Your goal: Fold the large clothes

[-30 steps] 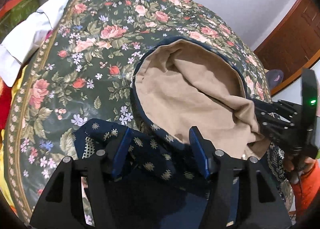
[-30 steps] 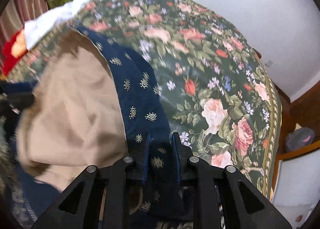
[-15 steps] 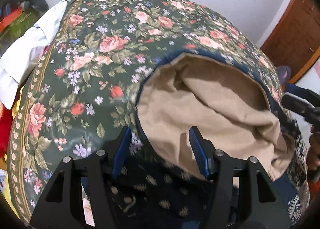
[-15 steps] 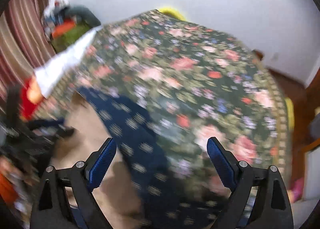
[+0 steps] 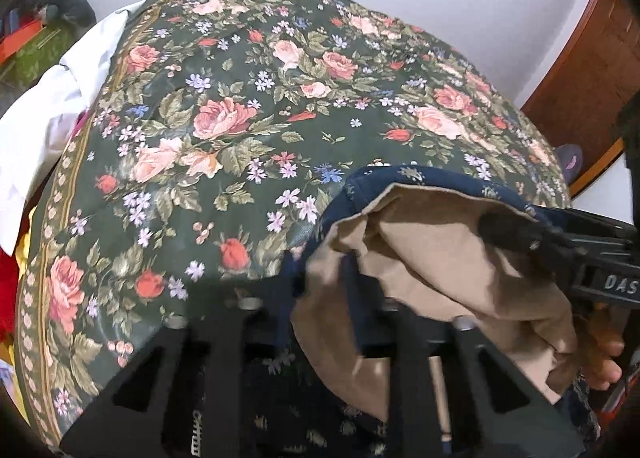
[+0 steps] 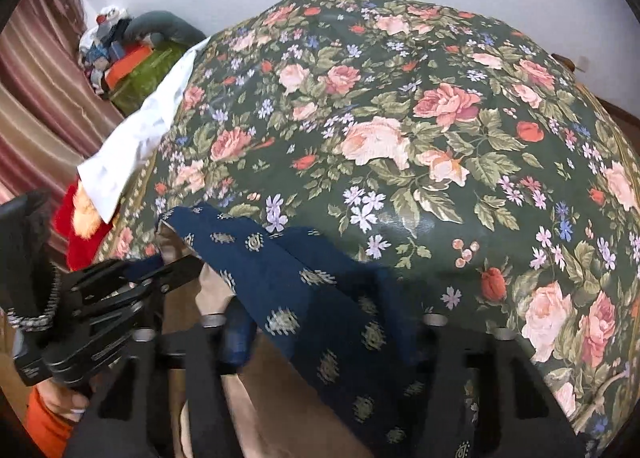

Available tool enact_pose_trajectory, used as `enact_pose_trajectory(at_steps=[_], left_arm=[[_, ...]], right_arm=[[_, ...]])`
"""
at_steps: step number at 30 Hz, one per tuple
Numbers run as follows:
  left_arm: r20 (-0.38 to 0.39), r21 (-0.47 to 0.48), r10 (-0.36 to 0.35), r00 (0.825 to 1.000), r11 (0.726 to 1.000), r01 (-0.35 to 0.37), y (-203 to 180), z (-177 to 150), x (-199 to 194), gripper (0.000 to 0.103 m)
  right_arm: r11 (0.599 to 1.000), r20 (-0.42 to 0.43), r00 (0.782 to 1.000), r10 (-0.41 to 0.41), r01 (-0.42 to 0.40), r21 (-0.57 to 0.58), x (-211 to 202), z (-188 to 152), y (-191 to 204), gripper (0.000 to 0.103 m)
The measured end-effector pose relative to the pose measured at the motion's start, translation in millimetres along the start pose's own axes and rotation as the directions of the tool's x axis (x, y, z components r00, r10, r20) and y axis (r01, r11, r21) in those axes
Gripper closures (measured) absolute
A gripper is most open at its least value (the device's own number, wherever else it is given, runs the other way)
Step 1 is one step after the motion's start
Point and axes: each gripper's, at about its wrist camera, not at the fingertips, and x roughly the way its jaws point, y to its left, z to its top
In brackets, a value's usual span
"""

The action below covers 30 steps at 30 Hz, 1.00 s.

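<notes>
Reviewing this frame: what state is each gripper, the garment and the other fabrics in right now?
left gripper: jaws closing, pinching the garment's edge.
right gripper: jaws closing, pads apart, a garment flap between them.
navy garment: unfolded, bunched, edge lifted so the tan lining shows.
floral bedspread: spread flat over the bed.
white cloth: crumpled, draped at the bed's far side edge.

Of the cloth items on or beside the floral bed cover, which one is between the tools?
The navy patterned garment with tan lining; both the left tool and right tool are closing around it. The white cloth lies untouched at the bed's edge.
</notes>
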Motion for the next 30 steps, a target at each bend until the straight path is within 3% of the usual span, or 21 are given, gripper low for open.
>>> enact_pose_trajectory(at_steps=[2, 7, 14, 20, 30], left_arm=[[0.025, 0.012, -0.019, 1.0, 1.0, 0.018, -5.7, 1.6, -4.1, 0.096], [0.096, 0.069, -0.093, 0.991, 0.994, 0.087, -30.8, -0.7, -43.5, 0.096], [0.142, 0.194, -0.194, 0.971, 0.967, 0.165, -80.9, -19.7, -119.9, 0.096], [0.137, 0.282, -0.235, 0.962, 0.941, 0.189, -117.9, -63.1, -171.8, 0.096], [0.075, 0.284, -0.288, 0.955, 0.924, 0.257, -141.1, -151.1, -217.4, 0.096]], right_arm=[[0.999, 0.007, 0.999, 0.031, -0.032, 0.024, -6.7, -2.5, -6.3, 0.077], [0.999, 0.032, 0.998, 0.05, -0.05, 0.011, -37.2, -14.6, -11.5, 0.087], [0.996, 0.081, 0.993, 0.085, -0.081, -0.047, -117.8, -56.5, -7.5, 0.089], [0.993, 0.08, 0.992, 0.096, -0.089, -0.083, -182.6, -107.2, -2.2, 0.089], [0.993, 0.026, 0.996, 0.082, -0.079, -0.085, -228.5, -206.8, -0.7, 0.089]])
